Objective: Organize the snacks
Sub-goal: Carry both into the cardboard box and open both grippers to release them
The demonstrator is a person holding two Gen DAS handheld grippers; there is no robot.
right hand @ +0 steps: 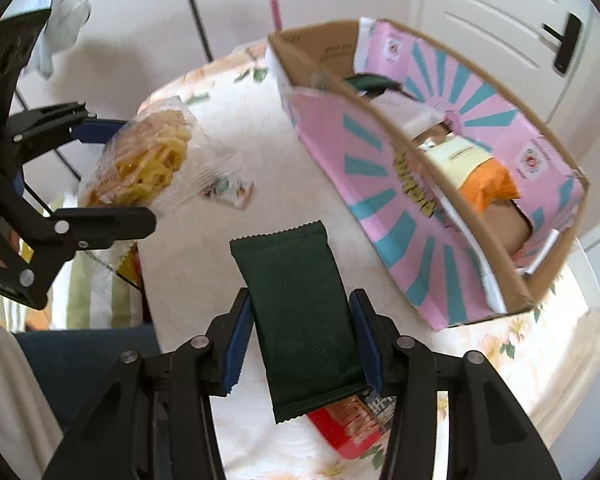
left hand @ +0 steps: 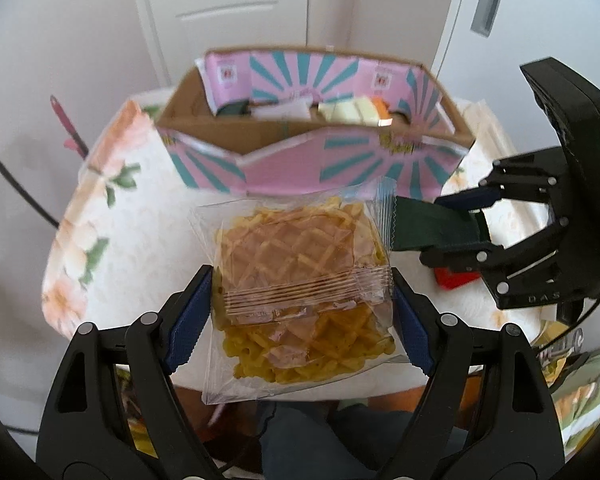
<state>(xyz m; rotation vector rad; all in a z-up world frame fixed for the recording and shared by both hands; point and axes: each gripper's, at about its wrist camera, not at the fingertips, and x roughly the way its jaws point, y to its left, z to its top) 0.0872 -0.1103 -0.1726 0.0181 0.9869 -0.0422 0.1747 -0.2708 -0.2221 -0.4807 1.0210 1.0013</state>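
My left gripper is shut on a clear packet of yellow crispy noodle snack, held above the table in front of the pink and teal cardboard box. My right gripper is shut on a dark green snack packet, also held above the table beside the box. The right gripper and its green packet show at the right of the left wrist view. The left gripper with the noodle packet shows at the left of the right wrist view. The box holds several snacks, among them an orange packet.
The round table has a floral cloth. A red snack packet lies on it under my right gripper. White doors and walls stand behind the table. More packets lie low at the right edge.
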